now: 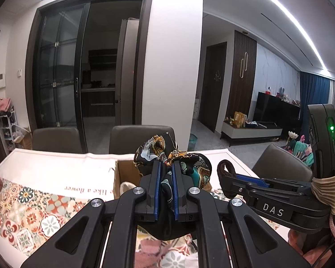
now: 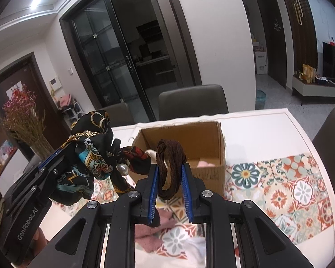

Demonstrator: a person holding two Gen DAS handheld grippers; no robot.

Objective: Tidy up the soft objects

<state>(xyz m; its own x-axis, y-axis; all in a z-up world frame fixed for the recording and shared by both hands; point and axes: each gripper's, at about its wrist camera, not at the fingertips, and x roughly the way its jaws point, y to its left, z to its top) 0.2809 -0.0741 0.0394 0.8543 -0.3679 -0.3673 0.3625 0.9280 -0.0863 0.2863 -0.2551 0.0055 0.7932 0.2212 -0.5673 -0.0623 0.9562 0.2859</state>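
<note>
Three legible markings noted. The right gripper [image 1: 225,176], seen from the left wrist view off to the right of that view's own fingers, carries white capitals "DAS" on its black body. The left gripper [image 2: 55,156], seen from the right wrist view off to the left of that view's fingers, carries "GenRobot.AI" in pale lettering along its black side. The white cloth [image 1: 55,169] on the tabletop, left of the left fingers, shows upside-down italic print, readable in part as "like a flower"; the rest is hidden.
</note>
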